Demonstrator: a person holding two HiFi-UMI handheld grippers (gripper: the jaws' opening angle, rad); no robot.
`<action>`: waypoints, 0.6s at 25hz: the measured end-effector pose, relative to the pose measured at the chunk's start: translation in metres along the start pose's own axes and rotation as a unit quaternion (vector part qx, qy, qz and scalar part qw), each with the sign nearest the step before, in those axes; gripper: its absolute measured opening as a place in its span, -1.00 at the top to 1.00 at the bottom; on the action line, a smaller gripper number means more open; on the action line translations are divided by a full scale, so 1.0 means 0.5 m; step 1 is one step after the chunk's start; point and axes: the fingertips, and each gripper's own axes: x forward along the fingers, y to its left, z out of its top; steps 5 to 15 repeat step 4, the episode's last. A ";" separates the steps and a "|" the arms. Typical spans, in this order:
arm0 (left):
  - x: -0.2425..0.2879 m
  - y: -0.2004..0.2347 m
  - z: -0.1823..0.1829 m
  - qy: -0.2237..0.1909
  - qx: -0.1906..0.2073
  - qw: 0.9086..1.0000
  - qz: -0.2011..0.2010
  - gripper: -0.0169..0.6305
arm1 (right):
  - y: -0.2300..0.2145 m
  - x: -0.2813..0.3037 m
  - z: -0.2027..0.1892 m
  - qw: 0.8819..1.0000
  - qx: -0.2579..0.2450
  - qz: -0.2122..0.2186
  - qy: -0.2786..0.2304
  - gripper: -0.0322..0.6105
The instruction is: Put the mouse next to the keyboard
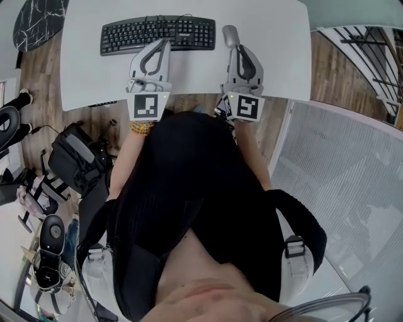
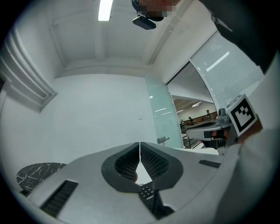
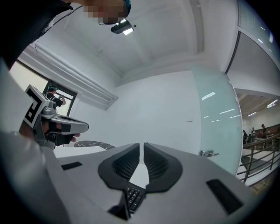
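Looked steeply down over a white table [image 1: 82, 69]. Found a dark marbled round top [image 1: 39, 19] past the table's far-left corner, and a black bag [image 1: 75, 158] on the wooden floor nearer the person. Saw a black keyboard [image 1: 157, 34] lying flat along the table's far side, left of centre. Spotted the left gripper [image 1: 165, 43] just in front of it, over the table's near part, tips pointed at the keyboard's right half and overlapping its front edge in the head view. Read the jaws as closed in the left gripper view, with the ribbed black pads [image 2: 127, 162] pressed together at the tips, only a narrow wedge of gap lower down and nothing clamped there. Glimpsed a few keyboard keys through that wedge.

Found the mouse [image 1: 230, 36], grey and oval, resting on the table just beside the keyboard's right end, parted from it by a thin strip of tabletop. Saw the right gripper [image 1: 234, 50] directly on the near side of the mouse, tips right at the mouse's near end; could not tell whether touching. Read those jaws as shut as well in the right gripper view, pads together at the tips, nothing gripped, keyboard keys showing below the gap. Farther right, noted a pale mesh-patterned panel [image 1: 340, 176] beside the table and a dark railing [image 1: 374, 53] above the wooden floor.
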 end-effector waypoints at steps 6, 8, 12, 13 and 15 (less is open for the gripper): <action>-0.002 0.000 -0.008 0.009 0.008 1.000 -0.010 0.89 | 0.000 -0.008 -0.010 1.000 -0.006 -0.005 0.008 0.75; -0.002 0.000 -0.008 0.009 0.008 1.000 -0.010 0.89 | 0.000 -0.008 -0.010 1.000 -0.006 -0.005 0.008 0.75; -0.002 0.000 -0.008 0.009 0.008 1.000 -0.010 0.89 | 0.000 -0.008 -0.010 1.000 -0.006 -0.005 0.008 0.75; -0.002 0.000 -0.008 0.009 0.008 1.000 -0.010 0.89 | 0.000 -0.008 -0.010 1.000 -0.006 -0.005 0.008 0.75; -0.002 0.000 -0.008 0.009 0.008 1.000 -0.010 0.89 | 0.000 -0.008 -0.010 1.000 -0.006 -0.005 0.008 0.75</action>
